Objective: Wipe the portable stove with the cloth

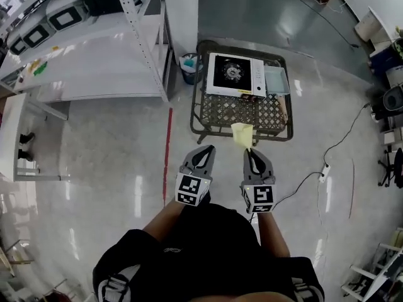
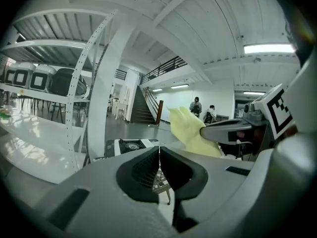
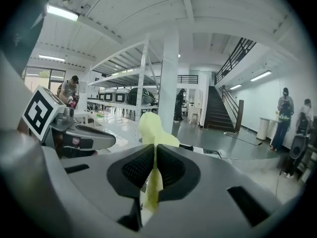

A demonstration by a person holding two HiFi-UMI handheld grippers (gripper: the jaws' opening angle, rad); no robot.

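Observation:
A white portable stove (image 1: 235, 75) with a black burner sits on a low dark metal mesh table (image 1: 242, 113) ahead of me on the floor. My right gripper (image 1: 253, 152) is shut on a pale yellow cloth (image 1: 242, 134), which sticks out past its tips, short of the table's near edge. The right gripper view shows the cloth (image 3: 151, 133) pinched between the closed jaws. My left gripper (image 1: 208, 150) hangs beside it, jaws together and empty. From the left gripper view the stove (image 2: 130, 145) appears ahead, with the cloth (image 2: 190, 132) and right gripper (image 2: 203, 131) at right.
A pale blue tray (image 1: 277, 79) lies beside the stove. A small bin (image 1: 188, 67) stands left of the table. White metal shelving (image 1: 94, 55) fills the left. A cable with a power strip (image 1: 324, 170) runs across the floor at right. People stand far off.

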